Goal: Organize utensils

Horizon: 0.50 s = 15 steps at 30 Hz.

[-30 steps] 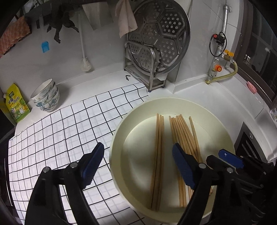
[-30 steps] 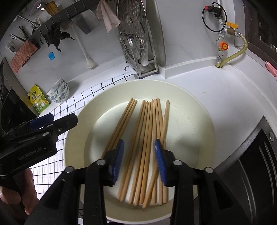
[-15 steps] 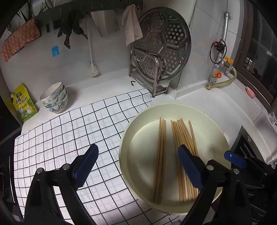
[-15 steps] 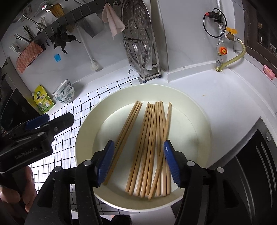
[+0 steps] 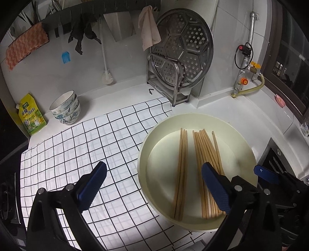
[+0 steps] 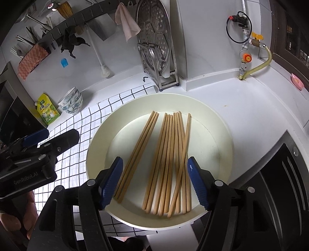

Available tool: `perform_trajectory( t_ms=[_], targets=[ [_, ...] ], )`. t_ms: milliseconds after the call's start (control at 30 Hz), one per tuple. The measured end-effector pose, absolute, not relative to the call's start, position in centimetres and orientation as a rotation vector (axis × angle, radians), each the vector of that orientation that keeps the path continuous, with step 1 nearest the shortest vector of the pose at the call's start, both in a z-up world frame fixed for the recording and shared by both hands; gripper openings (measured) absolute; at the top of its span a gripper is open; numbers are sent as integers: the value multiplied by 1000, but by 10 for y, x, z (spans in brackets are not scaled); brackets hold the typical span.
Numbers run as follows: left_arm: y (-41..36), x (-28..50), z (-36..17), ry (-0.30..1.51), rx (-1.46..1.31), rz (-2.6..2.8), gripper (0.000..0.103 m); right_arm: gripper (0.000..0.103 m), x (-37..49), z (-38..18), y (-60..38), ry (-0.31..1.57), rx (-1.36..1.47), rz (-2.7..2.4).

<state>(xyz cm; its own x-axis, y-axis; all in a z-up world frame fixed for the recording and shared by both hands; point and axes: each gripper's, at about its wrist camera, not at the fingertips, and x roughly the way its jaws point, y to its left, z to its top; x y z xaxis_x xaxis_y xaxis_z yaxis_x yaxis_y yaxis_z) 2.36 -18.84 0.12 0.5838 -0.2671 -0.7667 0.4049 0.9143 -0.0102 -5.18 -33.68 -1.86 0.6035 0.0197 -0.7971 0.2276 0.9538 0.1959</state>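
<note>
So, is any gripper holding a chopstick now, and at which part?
Nothing is held. The left gripper and right gripper are both opening, pads off the chopsticks, which lie loose in the cream bowl.

1. This is looking like a home kitchen: a white counter [image 5: 222, 104] is running along a white wall, with a checked mat [image 5: 92, 146] lying over part of it.
2. A perforated metal steamer tray [image 5: 183, 48] is leaning upright in a steel rack [image 5: 166, 81] at the back.
3. Cloths [image 5: 149, 27] and a scrubbing pad [image 5: 25, 48] are hanging from a dark rail [image 6: 77, 17] above the counter.
4. Patterned bowls [image 5: 65, 110] are sitting stacked beside a yellow refill pouch [image 5: 30, 115].
5. A gas pipe with valves [image 6: 246, 46] and a yellow hose [image 6: 258, 65] is running down the wall.
6. Wooden chopsticks [image 6: 170, 154] are lying in a wide cream basin [image 6: 222, 135].
</note>
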Motion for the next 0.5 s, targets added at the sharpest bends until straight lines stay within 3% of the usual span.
perform_trajectory(
  t_ms=[500],
  targets=[
    [-181, 21, 5, 870, 168, -408, 97, 66, -53, -15, -330, 916, 274, -132]
  ],
)
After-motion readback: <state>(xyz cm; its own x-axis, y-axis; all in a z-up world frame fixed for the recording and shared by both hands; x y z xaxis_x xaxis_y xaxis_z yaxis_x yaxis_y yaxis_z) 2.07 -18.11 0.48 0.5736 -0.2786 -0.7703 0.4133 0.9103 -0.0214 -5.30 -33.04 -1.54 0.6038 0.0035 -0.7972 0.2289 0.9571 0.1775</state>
